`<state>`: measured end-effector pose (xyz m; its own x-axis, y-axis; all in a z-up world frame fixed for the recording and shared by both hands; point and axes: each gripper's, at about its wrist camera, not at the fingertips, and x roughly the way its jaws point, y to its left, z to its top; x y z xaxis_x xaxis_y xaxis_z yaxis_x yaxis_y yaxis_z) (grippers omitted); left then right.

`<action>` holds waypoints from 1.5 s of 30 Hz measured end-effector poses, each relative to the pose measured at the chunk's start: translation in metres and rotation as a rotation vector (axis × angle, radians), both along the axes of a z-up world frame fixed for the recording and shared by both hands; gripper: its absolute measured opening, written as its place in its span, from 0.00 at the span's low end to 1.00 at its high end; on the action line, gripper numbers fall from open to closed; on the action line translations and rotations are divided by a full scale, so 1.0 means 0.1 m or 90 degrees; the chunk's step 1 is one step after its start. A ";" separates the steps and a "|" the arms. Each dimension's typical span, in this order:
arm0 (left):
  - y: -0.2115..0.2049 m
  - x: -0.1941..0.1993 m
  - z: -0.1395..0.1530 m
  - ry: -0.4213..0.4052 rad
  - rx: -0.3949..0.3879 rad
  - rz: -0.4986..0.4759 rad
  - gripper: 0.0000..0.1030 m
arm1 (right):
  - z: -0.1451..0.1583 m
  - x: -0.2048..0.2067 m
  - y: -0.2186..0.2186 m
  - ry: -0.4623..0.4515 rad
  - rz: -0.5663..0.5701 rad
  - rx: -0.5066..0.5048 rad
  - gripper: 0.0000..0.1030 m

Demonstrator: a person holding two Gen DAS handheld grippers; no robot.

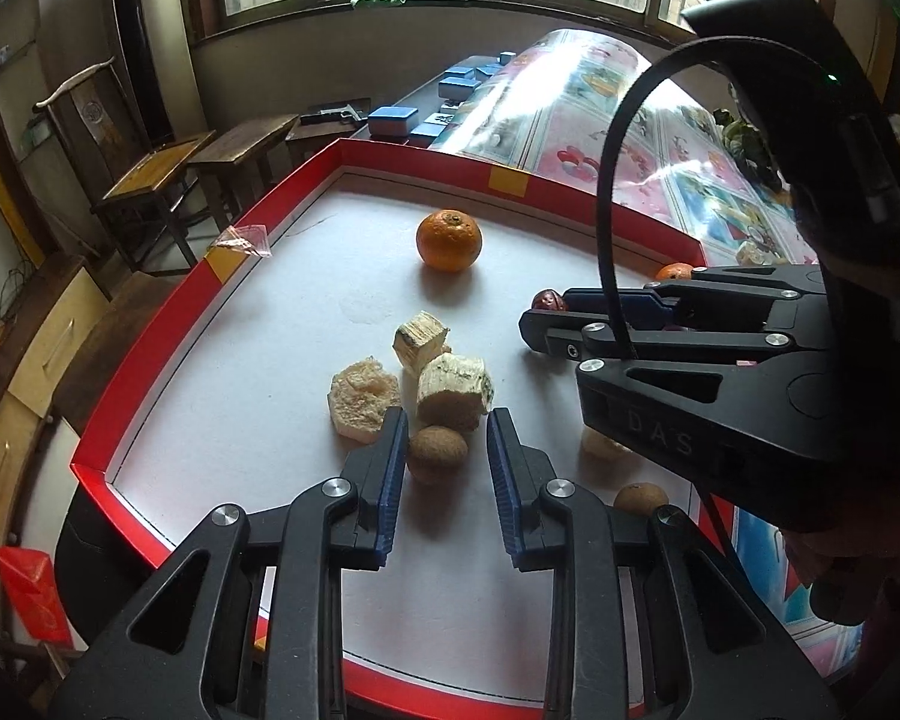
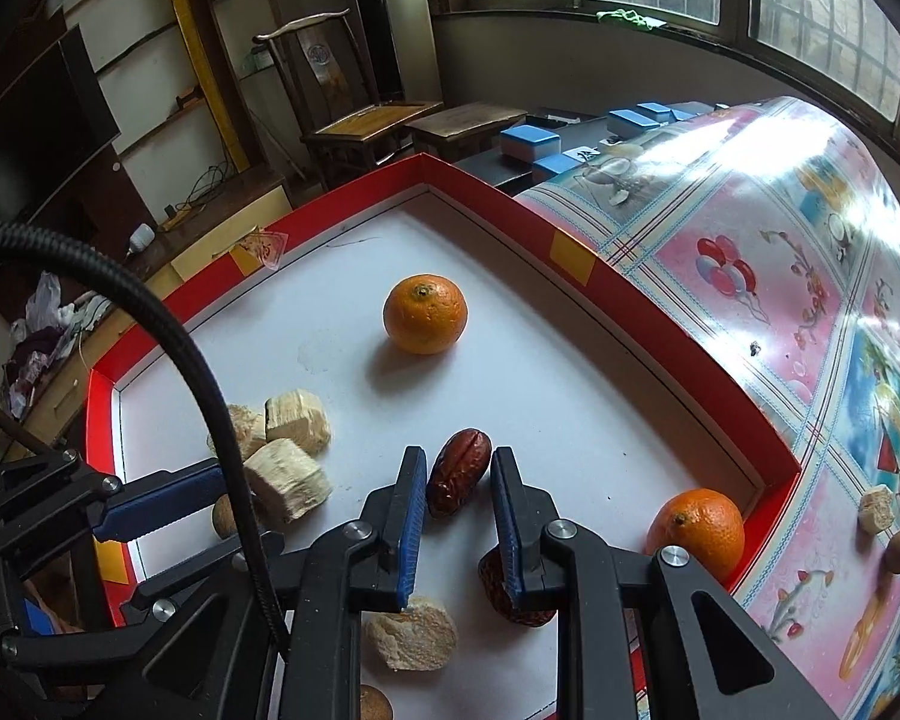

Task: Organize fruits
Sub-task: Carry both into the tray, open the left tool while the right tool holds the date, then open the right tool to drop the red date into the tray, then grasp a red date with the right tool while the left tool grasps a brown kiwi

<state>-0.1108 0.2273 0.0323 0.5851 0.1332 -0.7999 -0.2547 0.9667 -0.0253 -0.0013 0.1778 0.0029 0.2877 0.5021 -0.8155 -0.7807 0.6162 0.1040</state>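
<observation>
From the left wrist camera, the left gripper (image 1: pixel 444 474) hung over the near part of the red-rimmed tray (image 1: pixel 150 354), its fingers (image 1: pixel 390 480) parted with a clear gap and holding nothing. A small brown round fruit (image 1: pixel 437 453) lay on the tray floor right at the gap between the fingertips, slightly toward the left one; whether it touched a pad I could not tell. Just beyond that fruit sat pale cut chunks (image 1: pixel 444 378), and well beyond them a whole orange (image 1: pixel 449 240) stood alone toward the tray's far rim. The right gripper (image 1: pixel 531 315) reached in from the right side of the tray, with a dark red date (image 1: pixel 547 300) at its tip.

From the right wrist camera, the right gripper (image 2: pixel 455 462) showed its fingers (image 2: pixel 411 516) drawn in as narrow as they go yet not pressing anything. The date (image 2: pixel 457 471) lay on the tray floor between the fingertips and just ahead of them, its long axis tilted, far end leaning right. This hand was plainly the nearer one to it. A second orange (image 2: pixel 699 531) rested in the tray's right corner, and a second date (image 2: pixel 498 594) lay under the right finger. As I judge it, a grip would need the fingers around the date's narrow width.
</observation>
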 end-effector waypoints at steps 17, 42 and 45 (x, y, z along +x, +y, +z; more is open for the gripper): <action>-0.01 -0.08 0.16 -0.016 0.020 0.036 0.59 | 0.31 -0.21 -0.40 -0.016 -0.027 0.052 0.31; -0.80 0.18 0.35 -0.032 0.029 -0.038 0.69 | 0.52 -0.36 -1.63 -0.039 -0.151 0.082 0.45; -0.93 0.25 0.35 -0.034 0.028 -0.053 0.69 | 0.51 -0.33 -1.84 -0.039 -0.178 0.082 0.45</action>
